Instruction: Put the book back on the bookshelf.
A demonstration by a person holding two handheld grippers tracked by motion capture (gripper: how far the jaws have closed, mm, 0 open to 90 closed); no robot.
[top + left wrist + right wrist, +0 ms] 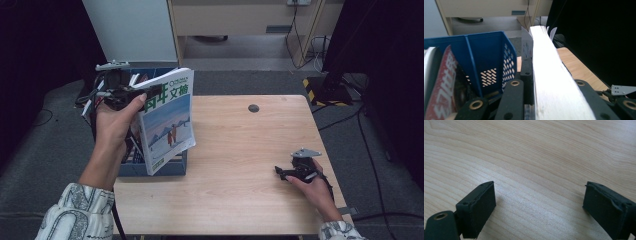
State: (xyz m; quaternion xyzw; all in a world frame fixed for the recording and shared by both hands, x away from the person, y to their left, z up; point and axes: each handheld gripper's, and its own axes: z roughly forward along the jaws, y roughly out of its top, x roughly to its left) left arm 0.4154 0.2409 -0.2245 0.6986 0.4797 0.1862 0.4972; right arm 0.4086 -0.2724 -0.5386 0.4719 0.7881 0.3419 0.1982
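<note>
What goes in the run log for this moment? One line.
left hand-held gripper: shut on magazine | magazine: beside blue file box | right hand-held gripper: open, on table

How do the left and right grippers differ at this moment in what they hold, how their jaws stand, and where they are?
The left gripper is shut on the magazine, while the right gripper holds nothing. The left gripper's jaws press the magazine's page block between them; the right gripper's jaws stand wide apart over bare wood. The left gripper is raised above the blue file box at the table's left edge; the right gripper sits low by the table near its right edge. Both are black and hand-held.
</note>
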